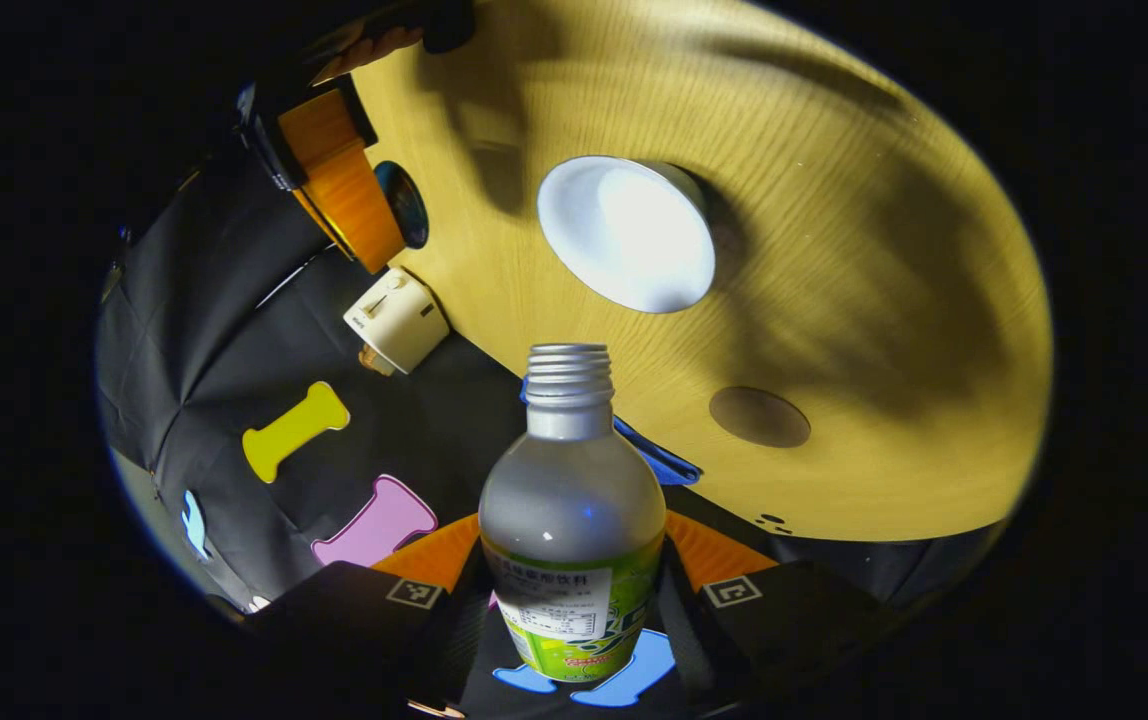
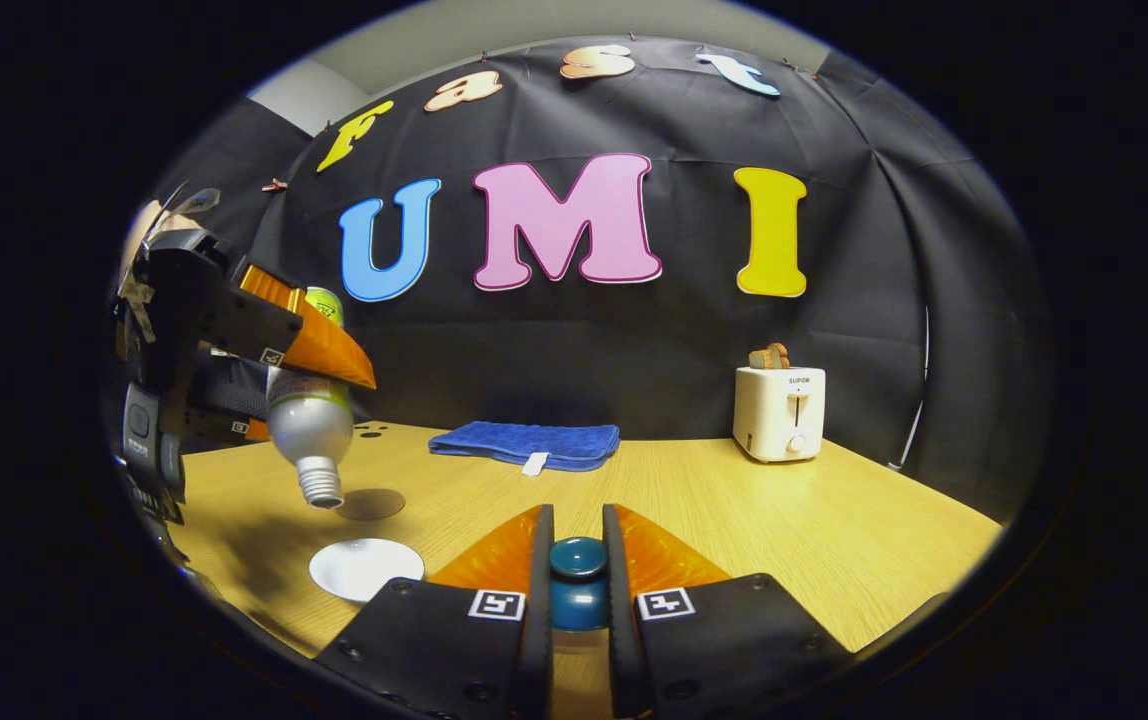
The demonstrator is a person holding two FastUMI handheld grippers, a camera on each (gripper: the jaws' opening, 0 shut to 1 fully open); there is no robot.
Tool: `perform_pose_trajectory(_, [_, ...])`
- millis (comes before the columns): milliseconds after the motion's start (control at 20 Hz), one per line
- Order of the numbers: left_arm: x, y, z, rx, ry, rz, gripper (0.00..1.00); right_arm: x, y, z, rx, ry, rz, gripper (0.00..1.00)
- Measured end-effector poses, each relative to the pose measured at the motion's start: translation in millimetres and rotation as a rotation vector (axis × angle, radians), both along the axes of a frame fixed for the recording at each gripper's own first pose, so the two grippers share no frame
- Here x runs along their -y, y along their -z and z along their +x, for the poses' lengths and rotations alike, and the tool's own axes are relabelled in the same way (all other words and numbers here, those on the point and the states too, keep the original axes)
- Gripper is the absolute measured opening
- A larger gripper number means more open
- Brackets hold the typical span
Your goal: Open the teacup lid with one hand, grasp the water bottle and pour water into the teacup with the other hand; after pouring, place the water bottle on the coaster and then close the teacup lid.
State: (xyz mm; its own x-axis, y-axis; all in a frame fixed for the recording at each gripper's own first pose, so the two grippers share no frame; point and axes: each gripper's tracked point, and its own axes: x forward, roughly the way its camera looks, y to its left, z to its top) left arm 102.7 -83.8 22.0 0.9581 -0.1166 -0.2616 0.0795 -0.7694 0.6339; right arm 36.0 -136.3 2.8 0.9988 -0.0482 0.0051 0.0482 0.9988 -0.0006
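The left gripper (image 1: pixel 574 600) is clamped on the water bottle (image 1: pixel 571 530), both fingers pressing on the labelled body; the bottle has no cap and is tipped steeply, its threaded mouth pointing down toward the table (image 1: pixel 834 300); in the right gripper view the bottle (image 2: pixel 312 420) hangs neck-down just above the table, near the open teacup (image 2: pixel 366 568); in the left gripper view the teacup (image 1: pixel 626 233) stands uncovered, its white inside exposed; the round brown coaster (image 1: pixel 759 417) lies bare beside it, apart from the cup; the right gripper (image 2: pixel 577 570) is closed narrowly on the knob of the dark blue lid (image 2: pixel 577 585), held clear of the cup; a folded blue cloth (image 2: pixel 526 444) and a white toaster (image 2: pixel 780 412) sit at the far edge of the table.
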Motion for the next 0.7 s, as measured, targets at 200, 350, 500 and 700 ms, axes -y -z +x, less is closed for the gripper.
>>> perform_pose_trajectory(200, [8,-1,-10,0.021,0.047,-0.231,0.79,0,0,0,0.000,0.000,0.000,0.26])
perform_pose_trajectory(350, [1,-13,-20,0.063,0.032,-0.530,0.79,0,0,0,0.000,0.000,0.000,0.26])
perform_pose_trajectory(500, [-15,-32,-39,0.114,-0.011,-0.915,0.79,0,0,-1,0.000,-0.001,0.000,0.26])
perform_pose_trajectory(700, [-42,-52,-39,0.085,-0.090,-1.478,0.79,0,0,0,0.000,-0.001,0.000,0.26])
